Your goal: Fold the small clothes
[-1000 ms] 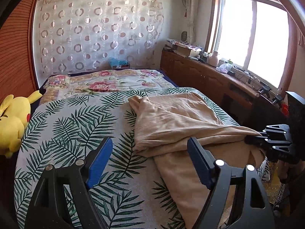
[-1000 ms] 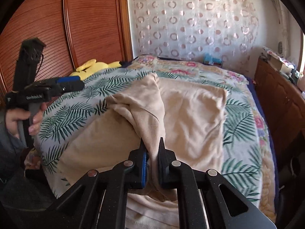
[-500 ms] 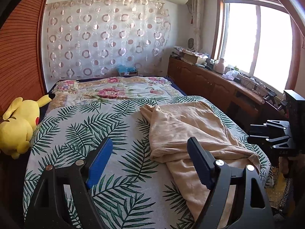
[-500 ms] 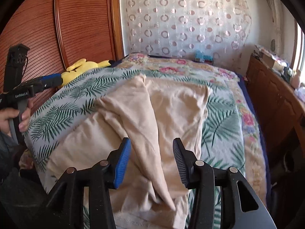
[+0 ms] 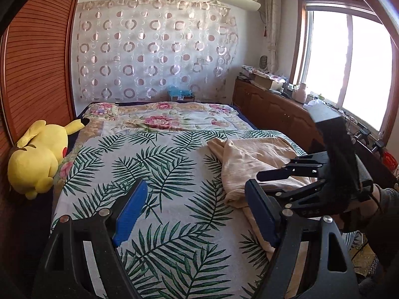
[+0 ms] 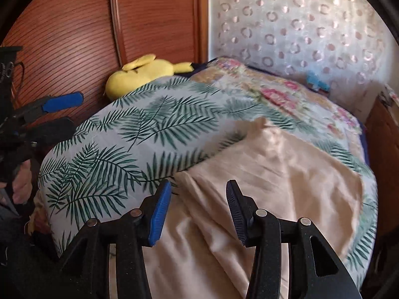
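A second ago the right gripper was clamped on a ridge of the beige soft cloth garment; now its blue-padded jaws stand wide apart with nothing between them, hanging over the garment's near edge; the raised ridge has dropped and the cloth lies flatter. The left gripper remains wide open and empty above bare bedspread, as it was before, with the garment just to its right; the right gripper now shows closer beside it.

The garment lies on the right half of the bed, partly folded over itself, rumpled, with a narrow end pointing toward the headboard wall and its near part spilling over the bed's edge.

Beneath it is a white bedspread printed with green palm leaves; beyond that a floral quilt; a sheer curtain with ring patterns covers the far wall; a ribbed wooden wardrobe stands at the left; a long wooden cabinet runs under the bright window; a yellow plush toy lies against the wardrobe.
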Tool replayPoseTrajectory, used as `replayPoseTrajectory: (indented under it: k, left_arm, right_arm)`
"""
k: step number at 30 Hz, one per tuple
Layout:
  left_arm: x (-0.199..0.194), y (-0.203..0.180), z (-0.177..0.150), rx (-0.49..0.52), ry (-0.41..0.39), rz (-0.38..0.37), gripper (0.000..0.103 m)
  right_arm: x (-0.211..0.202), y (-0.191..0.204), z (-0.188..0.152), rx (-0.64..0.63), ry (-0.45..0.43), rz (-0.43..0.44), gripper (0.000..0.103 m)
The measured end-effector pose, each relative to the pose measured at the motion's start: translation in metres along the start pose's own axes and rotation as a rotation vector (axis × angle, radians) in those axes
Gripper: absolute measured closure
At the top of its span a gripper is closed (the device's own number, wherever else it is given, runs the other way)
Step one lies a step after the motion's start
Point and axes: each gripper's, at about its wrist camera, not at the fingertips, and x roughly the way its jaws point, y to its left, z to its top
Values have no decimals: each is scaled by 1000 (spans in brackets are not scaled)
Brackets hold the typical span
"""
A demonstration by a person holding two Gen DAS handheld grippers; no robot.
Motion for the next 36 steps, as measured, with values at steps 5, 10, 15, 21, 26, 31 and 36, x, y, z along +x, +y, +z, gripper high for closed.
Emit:
replayPoseTrajectory:
  k: [5, 10, 15, 21, 26, 31, 36]
  left_arm:
    - [3, 8, -3, -22, 11, 4, 22]
    - [7, 7, -9, -19, 24, -8, 22]
    - [10, 4, -11, -24, 30, -15, 22]
    - [16, -1, -14, -19, 49, -30, 22]
    - [19, -6, -17, -8, 65, -43, 22]
    - [23, -12, -19, 1, 80, -52, 22]
    - [28, -20, -22, 15, 100, -68, 22]
  right_arm:
    - [49, 11, 12, -69, 108, -27, 55]
    - [64, 7, 18, -60, 126, -32, 64]
    - [34, -22, 17, 58, 8, 27, 97]
    - [-15, -75, 25, 136, -125, -101, 98]
    - [-40, -137, 25, 222, -155, -286, 98]
    - [-26, -193, 20, 323, -61, -497, 98]
    - [-16, -193, 12, 354, -26, -548, 89]
